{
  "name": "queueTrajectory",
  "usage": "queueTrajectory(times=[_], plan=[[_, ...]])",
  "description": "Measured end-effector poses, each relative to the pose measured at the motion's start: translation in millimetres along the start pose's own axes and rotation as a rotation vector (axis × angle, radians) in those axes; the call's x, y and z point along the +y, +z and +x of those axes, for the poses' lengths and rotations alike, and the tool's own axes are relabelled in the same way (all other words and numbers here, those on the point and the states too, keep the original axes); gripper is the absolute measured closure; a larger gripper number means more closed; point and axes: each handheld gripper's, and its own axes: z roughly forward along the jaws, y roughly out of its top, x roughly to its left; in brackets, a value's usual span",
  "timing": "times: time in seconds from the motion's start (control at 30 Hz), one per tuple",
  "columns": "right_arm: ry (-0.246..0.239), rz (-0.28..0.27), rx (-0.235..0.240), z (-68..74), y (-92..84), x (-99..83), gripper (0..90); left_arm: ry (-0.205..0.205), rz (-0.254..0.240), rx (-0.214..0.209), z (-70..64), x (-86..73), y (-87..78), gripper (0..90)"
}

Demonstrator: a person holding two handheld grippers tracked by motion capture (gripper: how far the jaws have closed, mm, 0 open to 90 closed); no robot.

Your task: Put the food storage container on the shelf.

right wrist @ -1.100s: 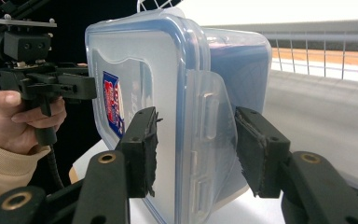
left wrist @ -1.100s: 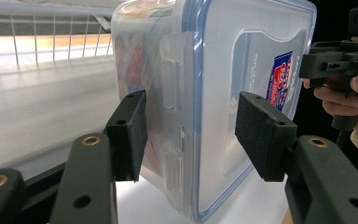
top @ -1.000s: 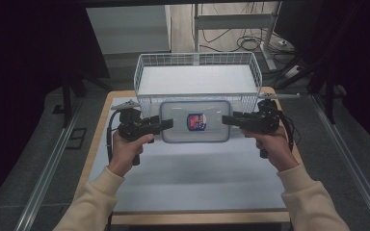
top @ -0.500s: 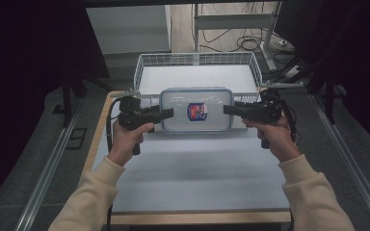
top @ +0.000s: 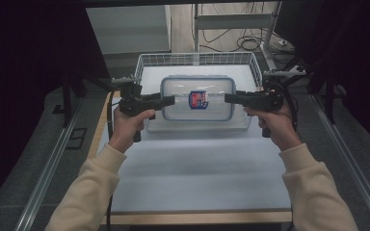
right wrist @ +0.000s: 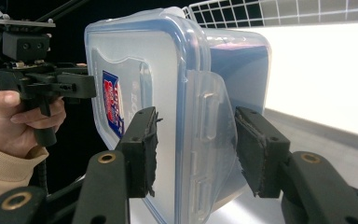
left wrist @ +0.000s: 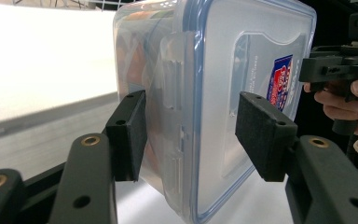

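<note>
A clear plastic container (top: 197,98) with a blue-sealed lid and a red-and-blue label hangs in the air, lid up, held by its two short ends. My left gripper (top: 169,101) is shut on its left end. In the left gripper view the jaws (left wrist: 191,135) clamp the side latch of the container (left wrist: 214,93). My right gripper (top: 229,97) is shut on the right end, and in the right gripper view its pads (right wrist: 193,149) straddle the latch flap of the container (right wrist: 168,93). The container hovers over the front part of the white wire basket (top: 197,58).
The basket stands at the far end of the white table top (top: 197,168), which has a wooden edge. Dark panels stand to both sides. Metal rails run along the floor left and right, and cables lie behind the basket.
Both grippers have carried the container up and away from the person, from the table in front of the basket to above the basket's front rim.
</note>
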Motion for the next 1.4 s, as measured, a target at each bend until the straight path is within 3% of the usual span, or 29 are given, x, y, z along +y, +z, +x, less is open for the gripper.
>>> queueTrajectory(times=[0.37,0.9,1.2,1.4], plan=[[0.005,0.0,-0.011,-6.2,6.6,22.1,51.0,-0.006,-0.007,-0.006,12.6,24.5,5.7,44.9],[0.017,0.015,-0.012,-27.1,23.8,59.8,51.0,-0.038,-0.004,-0.002,34.7,58.6,21.3,44.5],[0.068,0.049,-0.011,-48.5,39.5,75.4,50.4,-0.047,0.022,0.014,51.9,73.3,36.0,44.2],[0.089,0.071,-0.023,-57.7,45.6,76.9,49.9,-0.067,0.048,0.016,59.3,73.6,44.9,43.8]])
